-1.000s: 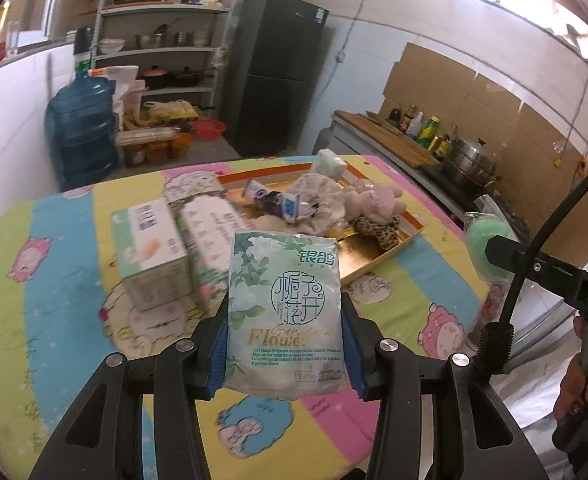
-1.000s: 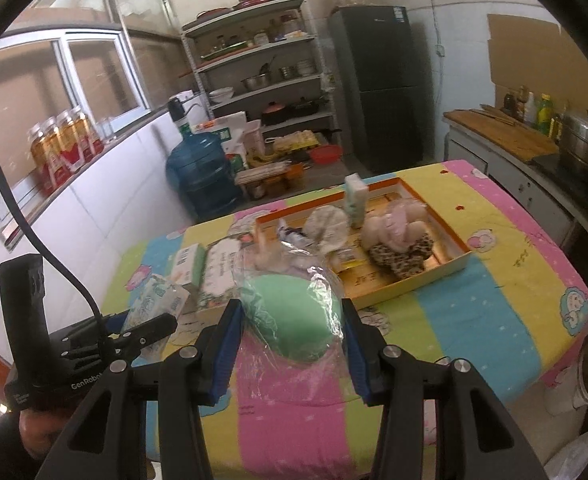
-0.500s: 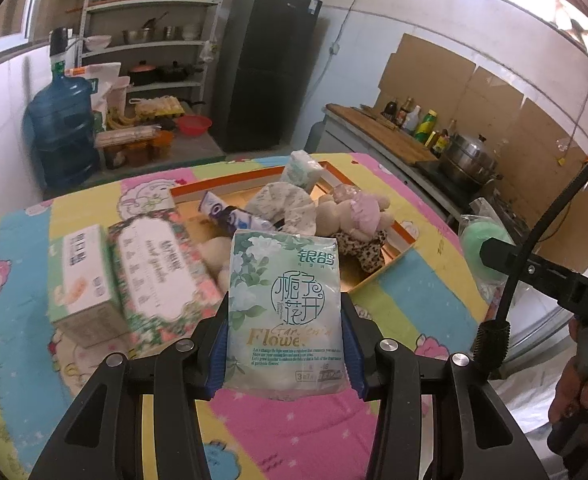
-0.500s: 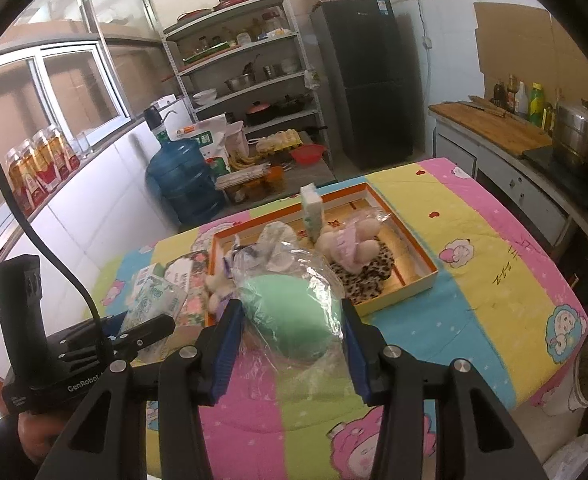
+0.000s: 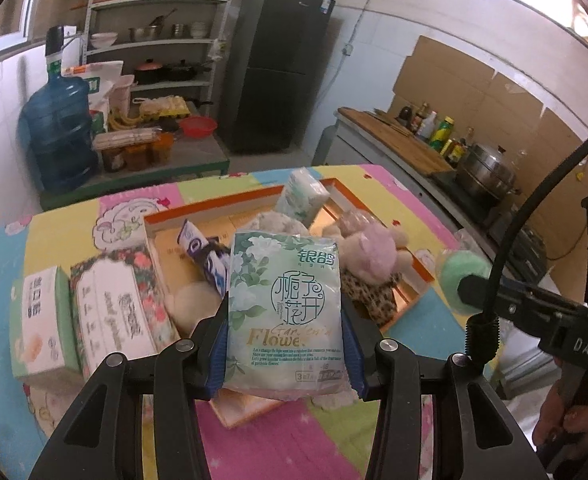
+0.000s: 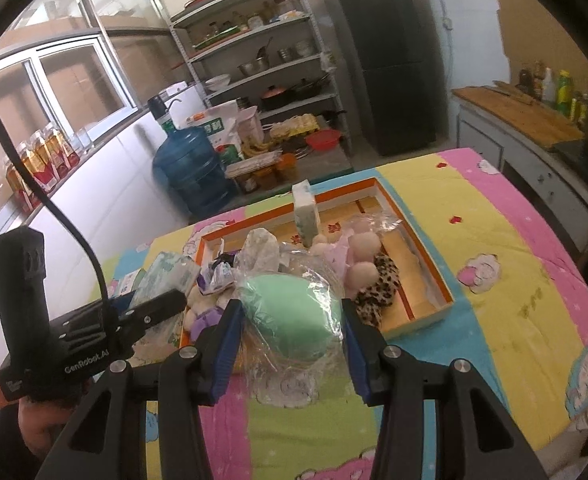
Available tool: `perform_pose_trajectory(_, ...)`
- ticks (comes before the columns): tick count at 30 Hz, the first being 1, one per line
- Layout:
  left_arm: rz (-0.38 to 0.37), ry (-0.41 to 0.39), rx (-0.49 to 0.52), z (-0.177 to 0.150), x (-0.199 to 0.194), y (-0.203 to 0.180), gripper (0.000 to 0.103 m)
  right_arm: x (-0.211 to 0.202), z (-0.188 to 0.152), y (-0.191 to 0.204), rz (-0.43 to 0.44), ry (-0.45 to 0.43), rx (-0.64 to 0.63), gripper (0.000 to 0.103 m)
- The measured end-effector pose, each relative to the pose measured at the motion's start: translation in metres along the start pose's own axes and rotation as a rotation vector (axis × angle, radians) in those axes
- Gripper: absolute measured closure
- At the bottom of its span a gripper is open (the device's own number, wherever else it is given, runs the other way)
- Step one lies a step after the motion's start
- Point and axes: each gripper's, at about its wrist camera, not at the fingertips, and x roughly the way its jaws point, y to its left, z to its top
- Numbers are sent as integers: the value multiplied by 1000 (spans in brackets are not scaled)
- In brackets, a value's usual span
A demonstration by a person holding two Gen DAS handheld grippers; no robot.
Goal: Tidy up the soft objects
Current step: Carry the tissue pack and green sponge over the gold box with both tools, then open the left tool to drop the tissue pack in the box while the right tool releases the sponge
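My left gripper (image 5: pixel 285 340) is shut on a pale green flower-printed tissue pack (image 5: pixel 285 308), held upright above the table's near side. My right gripper (image 6: pixel 290 328) is shut on a green egg-shaped sponge in clear wrap (image 6: pixel 292 316); the same sponge (image 5: pixel 460 276) shows at the right of the left wrist view. Behind both lies an orange-rimmed shallow box (image 6: pixel 426 248) (image 5: pixel 378 216) holding a pink plush toy with leopard print (image 6: pixel 368 276) (image 5: pixel 370 264), an upright tissue pack (image 6: pixel 305 216) (image 5: pixel 302 198), small packets and a wrapped cloth.
Two tissue boxes (image 5: pixel 42 320) (image 5: pixel 114 312) lie left of the orange-rimmed box on the colourful cartoon tablecloth (image 6: pixel 514 280). Beyond the table stand a blue water jug (image 6: pixel 190 168), metal shelves (image 6: pixel 262 56), a black fridge (image 6: pixel 390 64) and a counter with bottles (image 5: pixel 434 132).
Both grippers have travelled forward over the table toward the orange-rimmed box, which now looks larger and nearer. Each keeps its grip on its object; the jaws have not altered.
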Motion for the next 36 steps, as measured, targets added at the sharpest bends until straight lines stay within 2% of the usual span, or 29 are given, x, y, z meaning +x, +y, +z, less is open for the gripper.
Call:
perform_pose_trajectory(17,61,33,-12,14,64,7,55,83,16,-25,113,139,-16,55)
perform_pose_trajectory(29,62,59,-10,11,95,10,55,118,15,-36,90,181,-43,54)
perform_pose_trajectory(36,45,59,-11,6,102,11,54,125,10,-37,107,207,-39,53)
